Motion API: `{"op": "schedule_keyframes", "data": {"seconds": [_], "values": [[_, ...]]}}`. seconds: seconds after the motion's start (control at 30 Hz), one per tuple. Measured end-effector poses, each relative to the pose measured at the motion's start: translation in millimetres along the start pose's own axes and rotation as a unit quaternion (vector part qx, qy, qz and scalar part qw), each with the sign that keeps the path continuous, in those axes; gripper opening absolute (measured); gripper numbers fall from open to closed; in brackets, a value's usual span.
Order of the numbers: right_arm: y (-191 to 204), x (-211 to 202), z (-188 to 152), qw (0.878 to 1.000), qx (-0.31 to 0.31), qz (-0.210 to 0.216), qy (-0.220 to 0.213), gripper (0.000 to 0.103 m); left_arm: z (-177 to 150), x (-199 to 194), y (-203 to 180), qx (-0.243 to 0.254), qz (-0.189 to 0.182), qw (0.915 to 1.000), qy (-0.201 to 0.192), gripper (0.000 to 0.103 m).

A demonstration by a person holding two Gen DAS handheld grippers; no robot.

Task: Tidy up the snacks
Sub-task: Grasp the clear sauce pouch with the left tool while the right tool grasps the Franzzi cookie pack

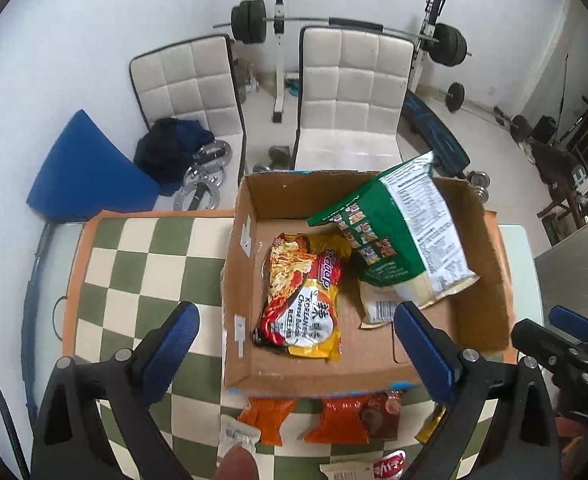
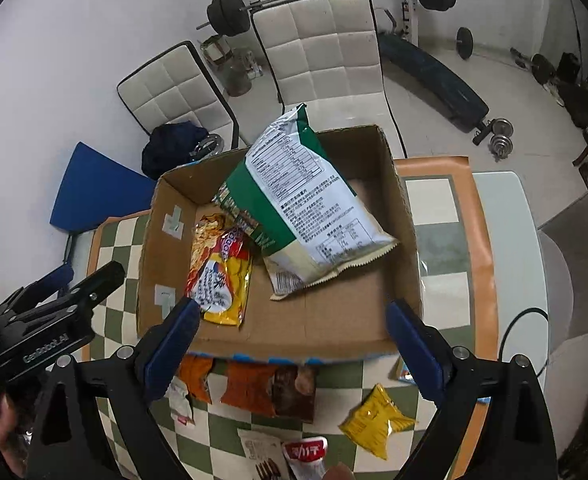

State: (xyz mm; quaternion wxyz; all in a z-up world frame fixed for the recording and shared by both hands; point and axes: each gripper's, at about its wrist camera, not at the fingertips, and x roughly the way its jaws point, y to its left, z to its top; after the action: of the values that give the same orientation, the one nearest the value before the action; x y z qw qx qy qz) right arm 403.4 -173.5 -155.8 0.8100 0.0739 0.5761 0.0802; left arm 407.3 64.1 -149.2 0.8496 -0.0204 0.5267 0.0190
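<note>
An open cardboard box [image 1: 334,188] [image 2: 358,152] stands on a green-and-cream checked mat [image 1: 141,272]. A red-and-yellow noodle packet [image 1: 302,296] [image 2: 221,268] lies flat inside it. Beside that packet a big green-and-white bag [image 1: 398,236] [image 2: 302,200] leans, partly covering a pale packet [image 2: 285,280]. My left gripper [image 1: 300,356] hangs open above the box's near left part, holding nothing. My right gripper [image 2: 294,348] is open over the box's near edge, also holding nothing. Orange packets [image 2: 269,388] [image 1: 354,420], a yellow packet [image 2: 378,424] and a red-and-white packet [image 2: 306,456] lie loose in front of the box.
Two white padded chairs [image 1: 350,92] stand behind the table, one holding dark clothes [image 1: 169,148] and metal discs. A barbell rack [image 1: 277,20], a bench [image 2: 434,76] and dumbbells fill the floor beyond. The mat's orange border [image 2: 482,248] marks its right side.
</note>
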Motion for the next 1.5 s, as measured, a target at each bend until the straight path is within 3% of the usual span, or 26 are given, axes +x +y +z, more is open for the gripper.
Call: {"op": "schedule_keyframes", "data": {"seconds": [0.33,0.5,0.7,0.83,0.93,1.1,1.27,1.37,1.5], "values": [[12,-54,-41,0.999,-0.022,0.018,-0.035,0.097,-33,-68,-7,-0.011,-0.005,0.9984,-0.056,0.1],[13,-69,-75,0.999,-0.023,0.018,-0.029,0.098,-69,-77,5,-0.026,-0.019,0.9989,-0.033,0.1],[2,-18,-144,0.997,-0.003,0.015,0.078,0.098,-139,-31,25,-0.025,-0.015,0.9976,0.063,0.1],[7,37,-193,0.989,0.012,0.004,0.149,0.098,-186,14,50,-0.038,-0.003,0.9898,0.137,0.1],[19,81,-221,0.982,0.008,-0.01,0.19,0.098,-208,41,65,-0.036,0.008,0.9843,0.173,0.1],[33,138,-245,0.971,0.012,-0.042,0.234,0.098,-207,78,84,-0.031,0.016,0.9816,0.188,0.1],[36,161,-256,0.966,0.023,-0.066,0.247,0.098,-183,109,82,-0.001,0.005,0.9799,0.199,0.1],[38,163,-259,0.964,0.03,-0.069,0.253,0.094,-180,132,74,0.041,0.01,0.9748,0.219,0.1],[39,166,-266,0.961,0.038,-0.074,0.263,0.081,-191,155,75,0.048,0.009,0.9669,0.25,0.1]]}}
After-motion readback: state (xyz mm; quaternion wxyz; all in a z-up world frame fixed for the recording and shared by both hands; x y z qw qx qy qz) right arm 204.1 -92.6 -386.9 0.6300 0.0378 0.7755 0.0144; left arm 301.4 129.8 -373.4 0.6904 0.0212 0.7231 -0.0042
